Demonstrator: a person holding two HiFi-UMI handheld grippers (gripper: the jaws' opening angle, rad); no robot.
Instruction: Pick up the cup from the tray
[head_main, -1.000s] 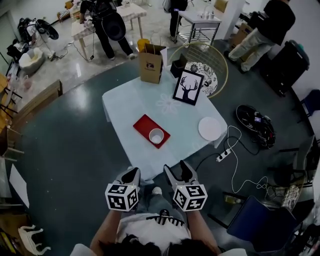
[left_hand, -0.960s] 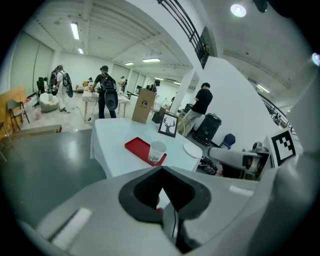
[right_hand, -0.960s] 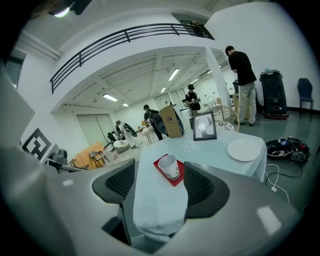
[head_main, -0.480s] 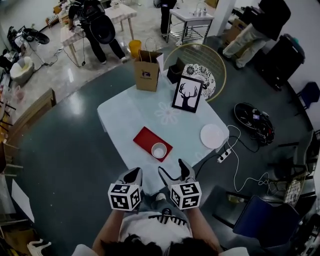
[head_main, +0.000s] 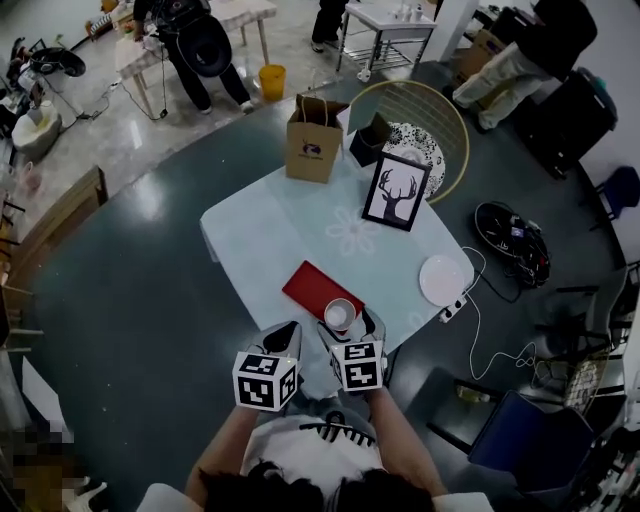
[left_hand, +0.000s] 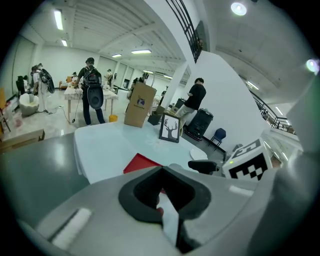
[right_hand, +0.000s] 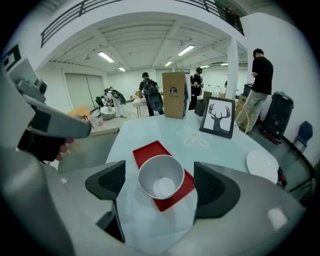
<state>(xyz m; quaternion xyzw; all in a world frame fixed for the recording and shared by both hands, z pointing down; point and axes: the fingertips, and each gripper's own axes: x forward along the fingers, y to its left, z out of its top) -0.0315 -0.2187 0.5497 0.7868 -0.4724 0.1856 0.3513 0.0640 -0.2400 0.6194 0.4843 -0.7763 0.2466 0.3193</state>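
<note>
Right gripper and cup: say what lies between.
Nothing. Right gripper view: the right gripper has just been opening its jaws; the cup sits untouched between them.

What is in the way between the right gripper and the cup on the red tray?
Nothing visible. The right gripper's fingers have just been opening, and the cup shows in the gap between them, untouched and upright on the red tray. The way to it looks clear.

Right tool has come forward, jaws just opening, cup now between them
</note>
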